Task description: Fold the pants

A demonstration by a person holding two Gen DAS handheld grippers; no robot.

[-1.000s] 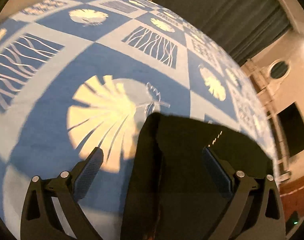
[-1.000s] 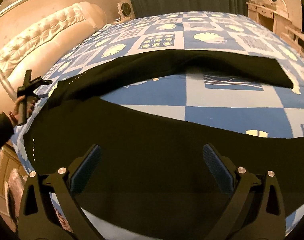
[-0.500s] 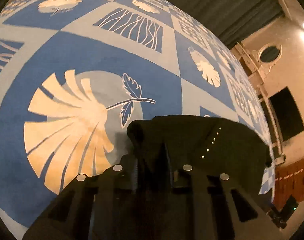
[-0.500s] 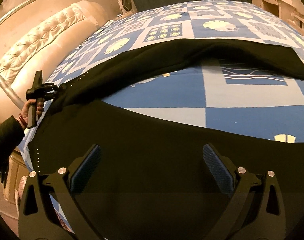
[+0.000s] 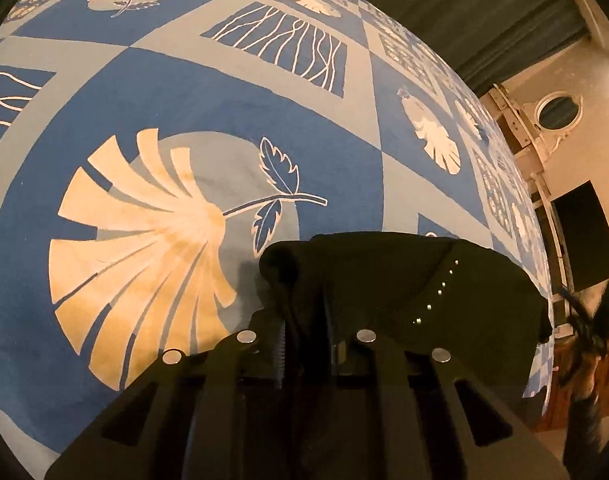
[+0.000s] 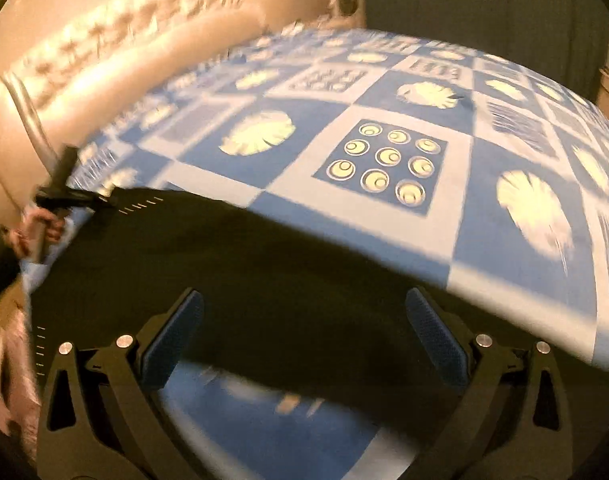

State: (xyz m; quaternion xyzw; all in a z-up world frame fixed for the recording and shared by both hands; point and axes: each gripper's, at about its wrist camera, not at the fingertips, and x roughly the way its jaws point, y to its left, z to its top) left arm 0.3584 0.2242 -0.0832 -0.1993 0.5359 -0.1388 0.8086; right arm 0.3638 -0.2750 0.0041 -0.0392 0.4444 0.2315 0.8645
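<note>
left gripper (image 5: 304, 320) at lower centre has just been closing and pinches the black pants (image 5: 384, 276) edge to lift it, right gripper (image 6: 304, 340) gapes wide over the cloth, empty.

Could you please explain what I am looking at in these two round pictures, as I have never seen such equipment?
There is no robot here. A person holds a two-finger gripper in each hand, and a wide-angle camera on each looks forward along its fingers, which is why the pictures bulge.

One picture comes from the left gripper. Its jaws have just been closing and now pinch an edge of the black pants, near a row of small studs.

The other picture comes from the right gripper. Its jaws stand wide apart above the pants and hold nothing. It is blurred. At its left edge you see the person's hand holding the left gripper.

The pants lie on a bed with a blue patterned bedspread.
</note>
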